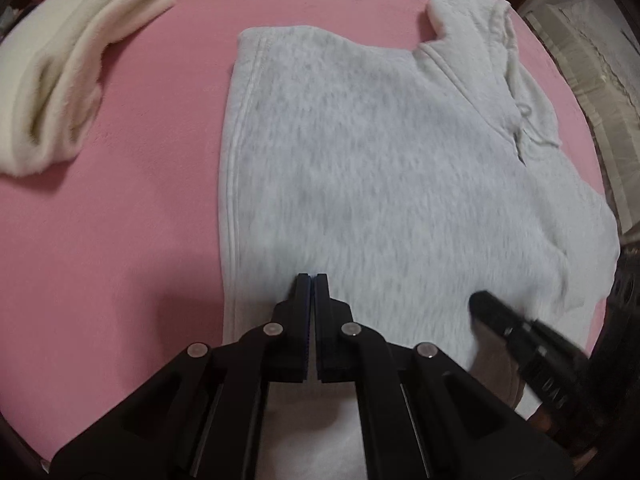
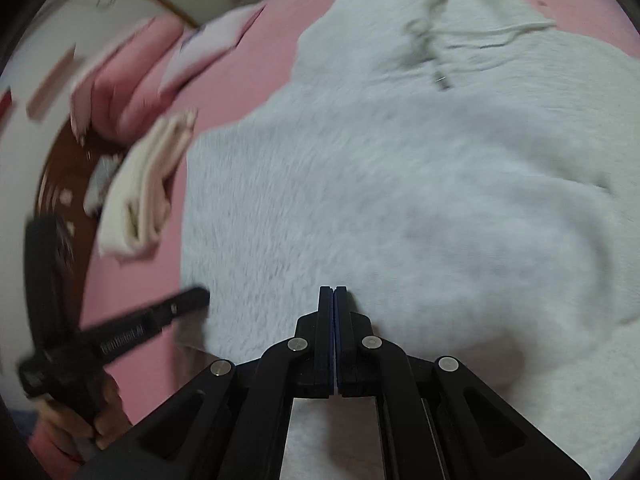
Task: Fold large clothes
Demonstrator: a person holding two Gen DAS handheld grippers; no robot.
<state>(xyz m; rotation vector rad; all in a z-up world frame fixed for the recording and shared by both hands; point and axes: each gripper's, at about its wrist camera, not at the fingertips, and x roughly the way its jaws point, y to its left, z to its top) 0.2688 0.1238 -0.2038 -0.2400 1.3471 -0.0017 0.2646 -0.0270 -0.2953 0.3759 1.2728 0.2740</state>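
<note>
Left tool (image 1: 312,278) over hoodie (image 1: 380,160) hem

Grey garment (image 1: 380,160) of fuzzy, matt fleece cloth; folded cream item (image 1: 60,80) likewise plush cloth; pink bed cover (image 1: 120,220) soft, matt, short-napped fabric; both hand-held grippers, left (image 1: 312,280) and right (image 2: 333,292), matt black plastic with shiny metal pivot pins.
</note>
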